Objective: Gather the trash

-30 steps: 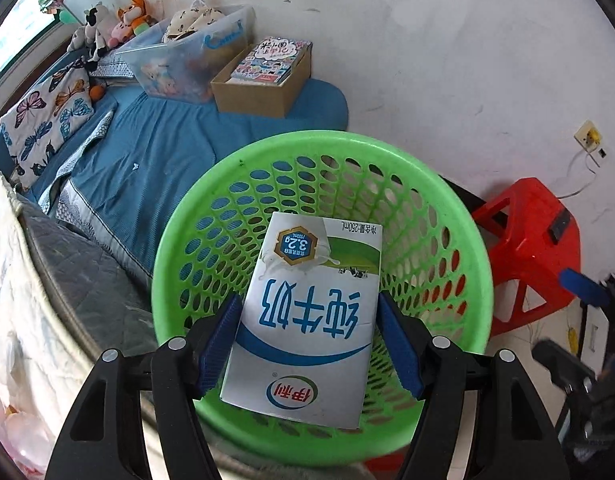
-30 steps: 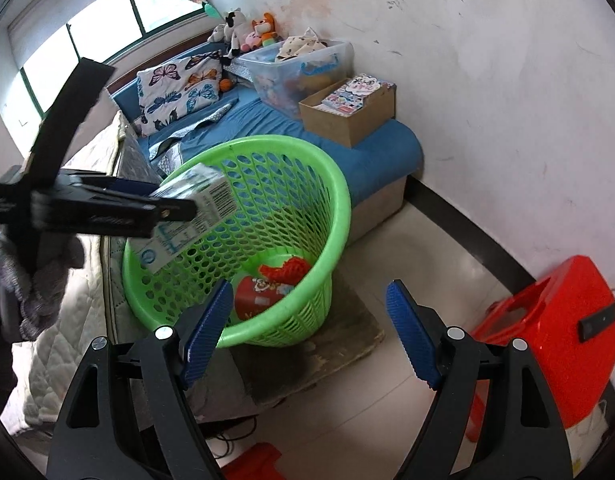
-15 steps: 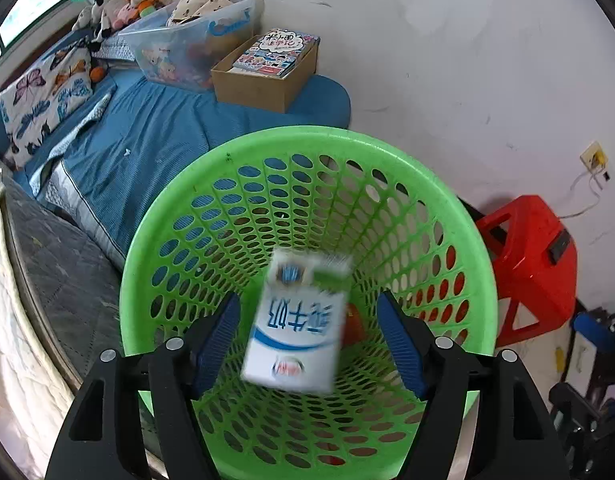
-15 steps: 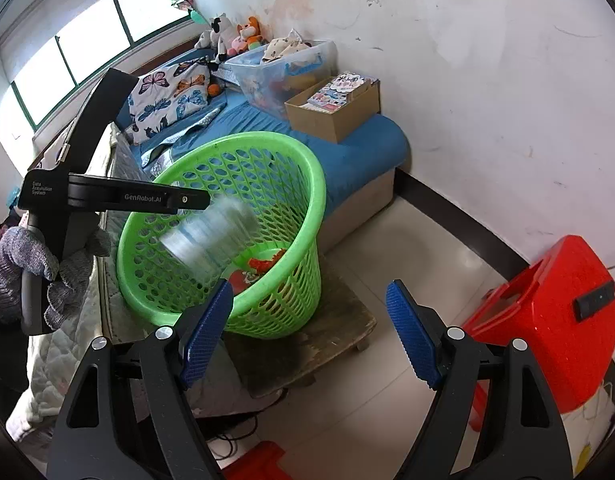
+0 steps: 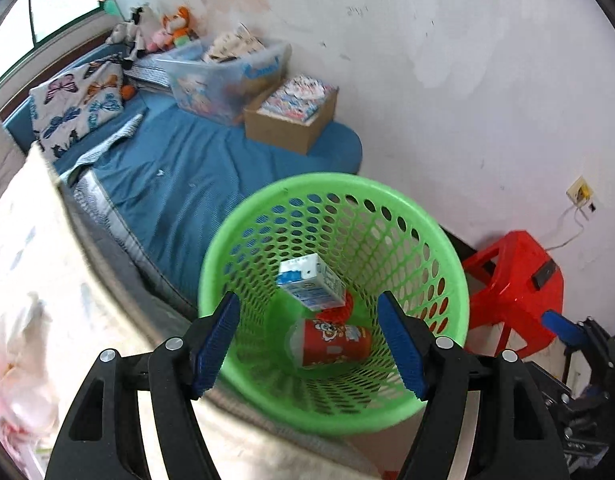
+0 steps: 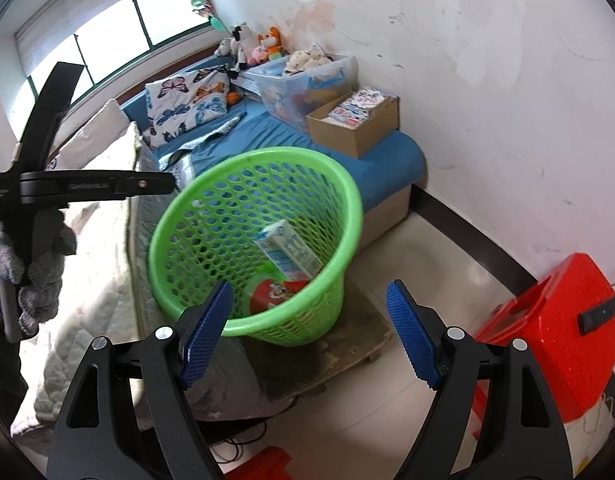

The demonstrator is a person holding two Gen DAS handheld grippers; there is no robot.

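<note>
Carton in the basket, both grippers empty and wide open.

Bed (image 5: 179,184) runs along the wall: blue sheet, butterfly pillow (image 5: 73,106) at its far end, clear bin (image 5: 223,80) and cardboard box (image 5: 291,116) on its wall-side edge. Green basket (image 5: 447,264) stands at the bed's near corner on a low board (image 6: 359,340); red stool (image 5: 519,280) is on the floor to its right, by the wall. In the basket, the milk carton (image 5: 311,286) lies tilted against the far wall, resting on a red wrapper (image 5: 339,312) and just above a red can (image 5: 333,346) at the bottom. Left gripper (image 5: 309,346) hangs above the basket's near rim, jaws well apart, nothing between the pads. Right gripper (image 6: 309,334) is off to the basket's right side, jaws equally wide, nothing held. A gloved hand (image 6: 31,276) holds the left gripper's handle.
</note>
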